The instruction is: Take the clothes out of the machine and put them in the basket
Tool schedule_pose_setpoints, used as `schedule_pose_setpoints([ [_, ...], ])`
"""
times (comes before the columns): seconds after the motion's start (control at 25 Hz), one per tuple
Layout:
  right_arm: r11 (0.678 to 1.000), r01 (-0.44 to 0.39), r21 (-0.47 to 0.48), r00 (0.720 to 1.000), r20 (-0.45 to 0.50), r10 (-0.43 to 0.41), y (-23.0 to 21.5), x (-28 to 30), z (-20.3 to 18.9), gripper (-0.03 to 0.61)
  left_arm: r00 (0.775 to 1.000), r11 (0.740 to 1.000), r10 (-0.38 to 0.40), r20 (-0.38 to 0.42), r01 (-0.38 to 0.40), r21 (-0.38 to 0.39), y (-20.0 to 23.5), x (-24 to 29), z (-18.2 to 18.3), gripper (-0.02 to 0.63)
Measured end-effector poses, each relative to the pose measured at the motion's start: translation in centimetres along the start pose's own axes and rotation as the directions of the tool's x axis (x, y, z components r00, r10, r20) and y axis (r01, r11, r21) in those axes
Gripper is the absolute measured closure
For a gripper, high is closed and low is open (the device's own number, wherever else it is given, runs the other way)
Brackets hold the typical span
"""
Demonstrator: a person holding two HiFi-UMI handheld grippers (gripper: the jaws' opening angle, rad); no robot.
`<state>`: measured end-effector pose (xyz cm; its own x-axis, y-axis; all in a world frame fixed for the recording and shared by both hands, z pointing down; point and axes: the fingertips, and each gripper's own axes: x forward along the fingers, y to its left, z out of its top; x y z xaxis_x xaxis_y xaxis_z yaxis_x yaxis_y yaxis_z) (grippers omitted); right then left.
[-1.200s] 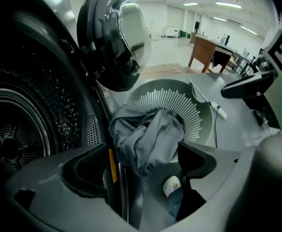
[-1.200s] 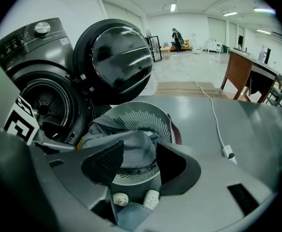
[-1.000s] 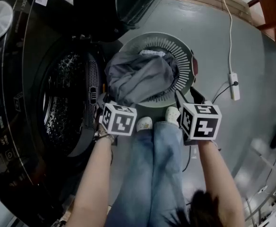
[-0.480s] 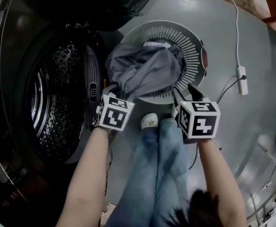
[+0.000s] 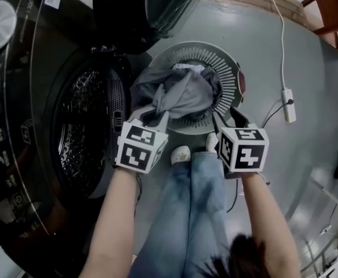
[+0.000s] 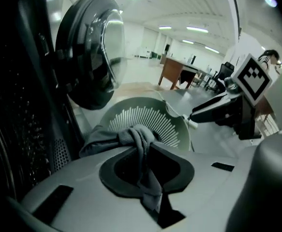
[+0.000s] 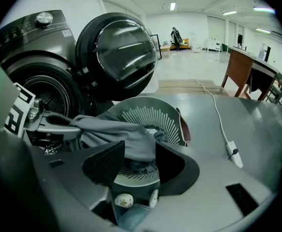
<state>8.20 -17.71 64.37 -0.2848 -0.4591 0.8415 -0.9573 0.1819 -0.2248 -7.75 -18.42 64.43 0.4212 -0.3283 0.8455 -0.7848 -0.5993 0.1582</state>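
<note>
Two grippers are pointing steeply down in front of the person. The left gripper (image 6: 146, 151) has just been closing its jaws, and they are now pinching a twisted fold of the grey cloth (image 5: 183, 94), with the fabric running down through the gap and bunching up beyond the tips. The right gripper (image 7: 140, 151) is holding its jaws partly apart and gripping nothing. It is hovering just beside the near rim of the basket (image 5: 229, 74), and the cloth is showing beyond its tips without the pads pressing on it. Most of the cloth is lying heaped in the round slatted basket and spilling over the rim on the washer side, while one edge is stretching up taut to the left gripper. The basket is sitting on the grey floor (image 5: 273, 51) just beside the washer (image 5: 18, 126), whose door (image 5: 151, 4) is standing wide open above it. The drum (image 5: 79, 132) is looking dark, and I cannot tell whether anything is lying inside. A white cable (image 5: 282, 45) is trailing across the floor right of the basket, well apart from both grippers.
</note>
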Motion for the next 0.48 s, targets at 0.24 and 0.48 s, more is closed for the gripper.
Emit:
schedule_pose_setpoints([
  [0.24, 0.999, 0.031, 0.016, 0.999, 0.043, -0.032, -1.9, -3.1, 3.0, 0.385, 0.979, 0.995, -0.091, 0.183, 0.097, -0.024, -2.7, -2.7, 10.8, 0.569],
  [0.48, 0.998, 0.059, 0.031, 0.995, 0.085, -0.061, -4.3, -6.8, 5.7, 0.389, 0.953, 0.991, -0.136, 0.270, 0.132, 0.035, -6.0, -5.6, 18.5, 0.569],
])
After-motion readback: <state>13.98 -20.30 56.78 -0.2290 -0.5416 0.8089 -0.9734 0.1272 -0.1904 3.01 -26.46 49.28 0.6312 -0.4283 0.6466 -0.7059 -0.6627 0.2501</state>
